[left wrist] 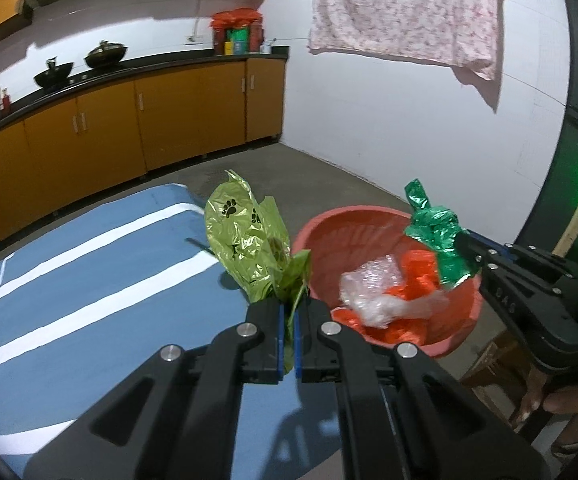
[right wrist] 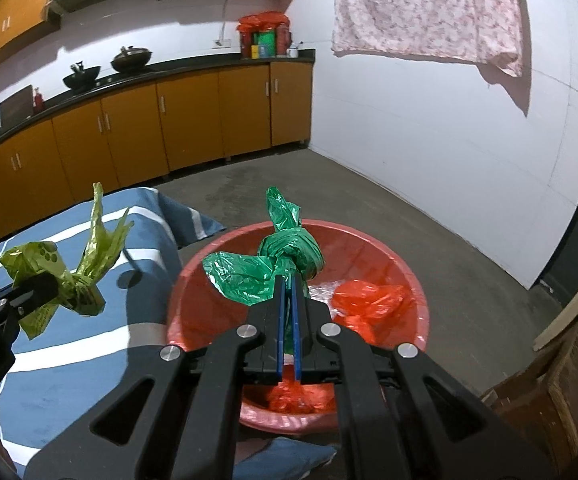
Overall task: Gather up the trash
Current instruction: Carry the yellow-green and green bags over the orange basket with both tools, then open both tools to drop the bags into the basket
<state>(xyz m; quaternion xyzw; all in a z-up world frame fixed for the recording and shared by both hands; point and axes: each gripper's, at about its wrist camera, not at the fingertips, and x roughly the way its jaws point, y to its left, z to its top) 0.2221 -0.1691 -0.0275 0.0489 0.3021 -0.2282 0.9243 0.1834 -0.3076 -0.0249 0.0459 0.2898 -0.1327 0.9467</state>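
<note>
While tongs (right wrist: 288,280) grip bags (knotted), basin (right wrist: 389,248) waits.

Knotted lime paw-print bag (left wrist: 249,240) held above blue cloth; knotted green bag (right wrist: 277,264) over red basin (right wrist: 405,276) holding red bag (right wrist: 369,296), clear plastic (left wrist: 369,284)

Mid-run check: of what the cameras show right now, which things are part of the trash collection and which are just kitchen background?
Part of the job:
- olive paw-print bag, held by left gripper
- green bag, held by right gripper
- red basin, with orange bag and clear wrap inside

Background:
- woks
- hanging floral cloth
- striped blue cloth
</note>
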